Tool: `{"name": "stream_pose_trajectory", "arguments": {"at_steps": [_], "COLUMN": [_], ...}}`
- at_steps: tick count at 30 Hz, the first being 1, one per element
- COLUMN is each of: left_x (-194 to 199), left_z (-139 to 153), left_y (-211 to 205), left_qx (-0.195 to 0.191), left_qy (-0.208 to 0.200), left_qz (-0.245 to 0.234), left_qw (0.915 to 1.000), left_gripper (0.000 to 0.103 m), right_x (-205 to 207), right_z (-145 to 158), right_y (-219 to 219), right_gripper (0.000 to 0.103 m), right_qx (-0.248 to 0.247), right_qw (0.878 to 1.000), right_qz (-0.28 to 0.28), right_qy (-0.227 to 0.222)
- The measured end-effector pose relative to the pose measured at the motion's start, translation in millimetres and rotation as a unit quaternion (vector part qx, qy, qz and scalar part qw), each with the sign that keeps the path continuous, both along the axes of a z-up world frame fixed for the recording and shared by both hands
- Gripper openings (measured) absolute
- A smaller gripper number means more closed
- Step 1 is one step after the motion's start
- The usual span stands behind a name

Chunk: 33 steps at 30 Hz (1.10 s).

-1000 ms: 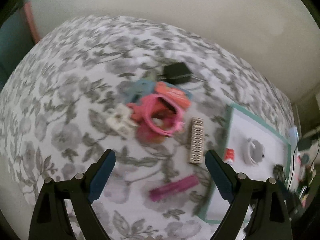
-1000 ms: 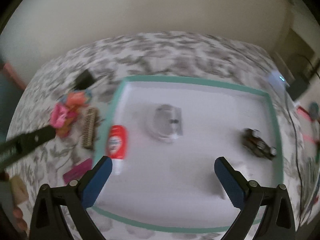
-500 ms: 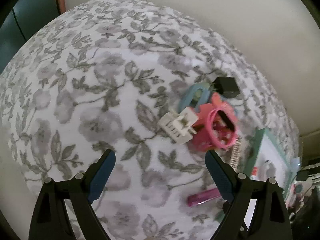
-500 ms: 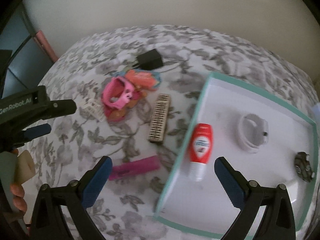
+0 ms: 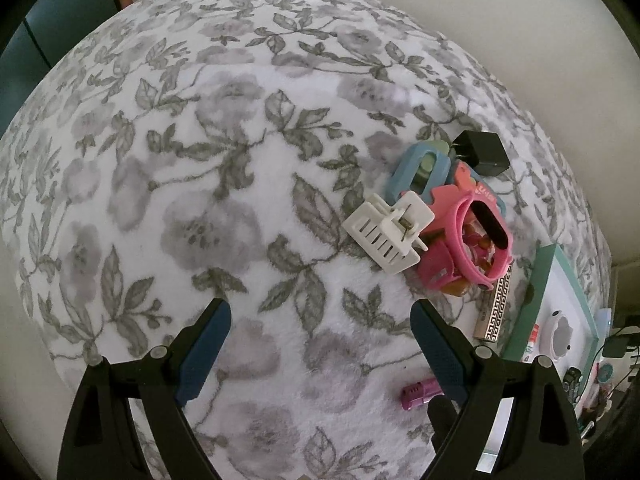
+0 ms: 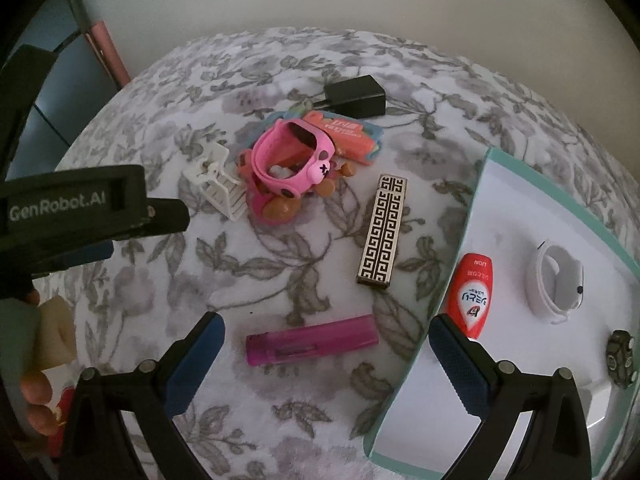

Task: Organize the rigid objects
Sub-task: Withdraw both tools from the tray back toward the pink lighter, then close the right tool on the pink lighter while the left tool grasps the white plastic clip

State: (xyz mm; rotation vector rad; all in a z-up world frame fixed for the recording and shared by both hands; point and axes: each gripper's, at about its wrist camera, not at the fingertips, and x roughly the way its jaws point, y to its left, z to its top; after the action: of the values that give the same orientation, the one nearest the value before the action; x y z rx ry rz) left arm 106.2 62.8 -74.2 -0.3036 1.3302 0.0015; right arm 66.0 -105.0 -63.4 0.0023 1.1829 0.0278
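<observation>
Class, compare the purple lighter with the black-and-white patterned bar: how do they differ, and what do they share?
The lighter is see-through purple and plain; the patterned bar is solid, with a black-and-white key pattern. The lighter lies crosswise nearest the right tool; the bar runs lengthwise, farther off. Both are slim, lie flat on the floral blanket, outside the tray.

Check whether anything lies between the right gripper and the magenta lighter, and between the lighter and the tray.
Nothing visible does. The right gripper, jaws open, hangs directly over the magenta lighter, with only floral blanket around it. Between the lighter and the teal-rimmed tray there is bare blanket; the patterned box lies farther back, off that line.
</observation>
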Motion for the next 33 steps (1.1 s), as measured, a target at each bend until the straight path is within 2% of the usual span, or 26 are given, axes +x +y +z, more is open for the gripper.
{"name": "stream_pose_trajectory", "arguments": {"at_steps": [2,7,14,22,30,33], "left_x": [-0.3,-0.3,-0.2,1.0,1.1,0.9], "left_z": [0.5,-0.4,-2.1,-2.4,-3.9,-4.4], "left_y": [0.5,0.8,-0.2,-4.6,-3.4,-2.3], "left_qx": [-0.001,-0.003,-0.005,-0.004,-0.005,-0.008], "left_qy": [0.000,0.001,0.007,0.009,0.012,0.013], "left_qz": [0.001,0.002,-0.003,-0.010,-0.009,-0.006], "left_qw": [1.0000,1.0000,1.0000,0.9999,0.9999,0.9999], "left_gripper": [0.091,0.092,0.091,0.091,0.092,0.092], "right_x": [0.4,2.7,4.0,4.2,1.7,-1.1], "right_z": [3.7,2.3,-17.5,-25.0,-36.1,-36.0], "right_y": [1.2,14.0,18.2,25.1,28.0,30.0], "right_gripper": [0.100,0.099,0.099,0.099,0.098,0.093], "right_qx": [0.012,0.010,-0.009,-0.037,-0.007,-0.019], "right_qw": [1.000,1.000,0.999,0.998,0.997,0.997], "right_qz": [0.004,0.027,0.031,0.047,0.056,0.059], "right_qy": [-0.007,-0.002,0.028,0.030,0.055,0.054]}}
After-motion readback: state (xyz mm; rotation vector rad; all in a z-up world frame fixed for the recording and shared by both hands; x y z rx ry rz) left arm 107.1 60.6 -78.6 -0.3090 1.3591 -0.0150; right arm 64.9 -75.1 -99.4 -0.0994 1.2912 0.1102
